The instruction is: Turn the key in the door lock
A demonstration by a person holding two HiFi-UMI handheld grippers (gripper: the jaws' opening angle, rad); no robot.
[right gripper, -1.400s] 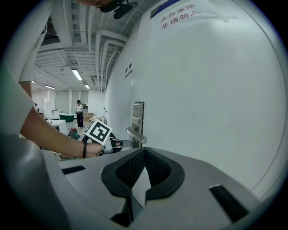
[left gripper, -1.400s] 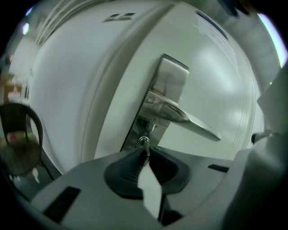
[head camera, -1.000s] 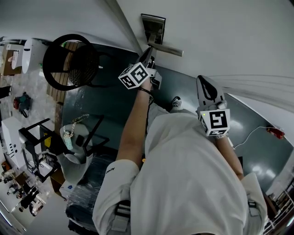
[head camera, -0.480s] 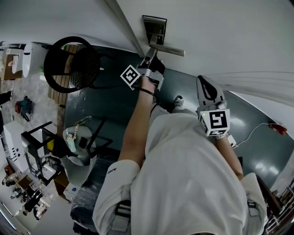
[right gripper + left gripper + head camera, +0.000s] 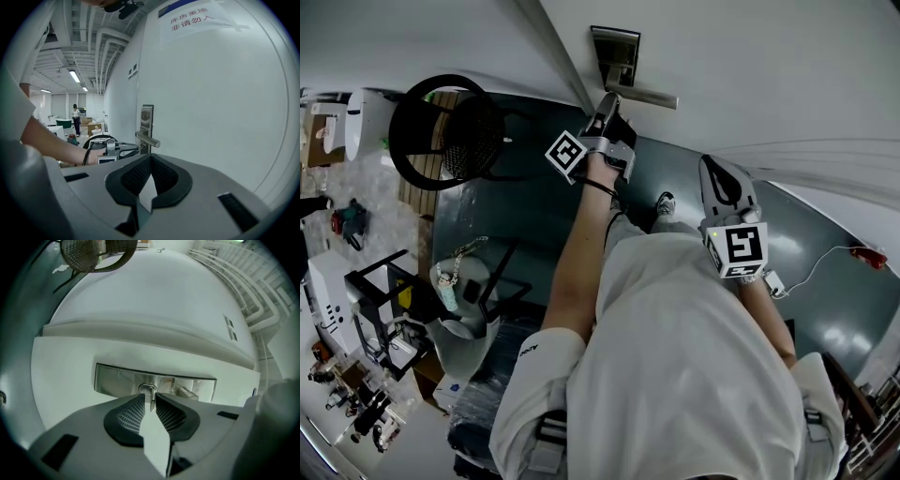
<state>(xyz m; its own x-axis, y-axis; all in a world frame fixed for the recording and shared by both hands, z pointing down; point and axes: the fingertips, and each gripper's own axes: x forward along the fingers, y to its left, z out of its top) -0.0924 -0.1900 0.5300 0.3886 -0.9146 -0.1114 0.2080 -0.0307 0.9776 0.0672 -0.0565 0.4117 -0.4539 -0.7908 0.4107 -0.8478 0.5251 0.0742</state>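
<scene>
Metal shines at twelve o'clock in the head view: that is the lock plate (image 5: 617,49) on the white door (image 5: 750,75), with the door handle (image 5: 642,97) just below it. The key (image 5: 150,394) sticks out of the lock.

The left tongs (image 5: 150,401) are right at the key. Their jaws have just been opening. The key sits between them, but the pads do not seem to squeeze it now. The right tongs (image 5: 712,167) are at four o'clock from the lock, well away from the door, closed tight with nothing in them.

I think the turn is done or nearly done, because the left tongs are loose on the key. I cannot see if the lock has clicked. What may be left is backing the left tongs away.
</scene>
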